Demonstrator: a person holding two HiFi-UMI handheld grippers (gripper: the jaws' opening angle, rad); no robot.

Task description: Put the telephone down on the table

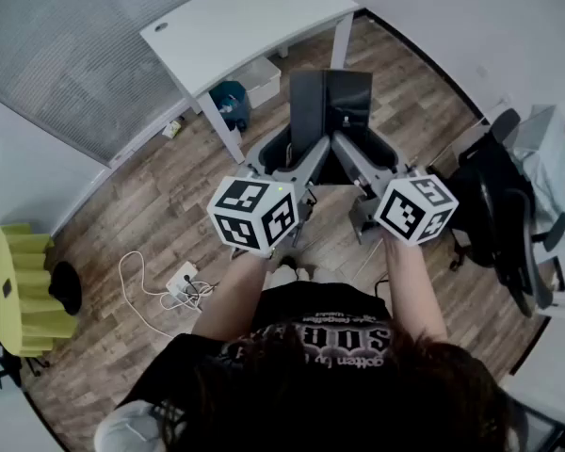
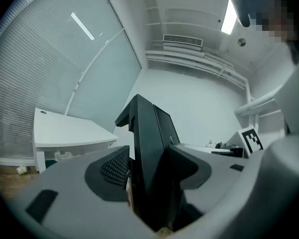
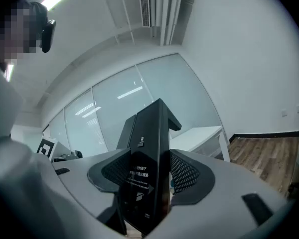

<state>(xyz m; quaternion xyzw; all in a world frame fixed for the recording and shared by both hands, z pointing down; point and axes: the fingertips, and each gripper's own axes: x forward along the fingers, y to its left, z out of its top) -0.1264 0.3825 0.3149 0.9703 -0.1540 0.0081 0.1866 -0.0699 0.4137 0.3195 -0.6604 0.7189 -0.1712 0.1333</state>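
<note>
The telephone (image 1: 330, 102) is a flat black slab-shaped body, held upright in the air over the wooden floor, in front of the white table (image 1: 245, 17). My left gripper (image 1: 292, 158) grips its lower left part and my right gripper (image 1: 367, 158) grips its lower right part. In the left gripper view the telephone (image 2: 147, 128) stands between the jaws of the left gripper (image 2: 149, 173), with the pads (image 2: 114, 168) against it. In the right gripper view the right gripper (image 3: 147, 176) is shut on the telephone (image 3: 149, 128), which bears white print on its face.
A teal bin (image 1: 231, 102) and a white box (image 1: 264, 73) sit under the table. A yellow stool (image 1: 19, 290) stands at the left. A power strip with white cable (image 1: 184, 281) lies on the floor. A black office chair (image 1: 499, 215) stands at the right.
</note>
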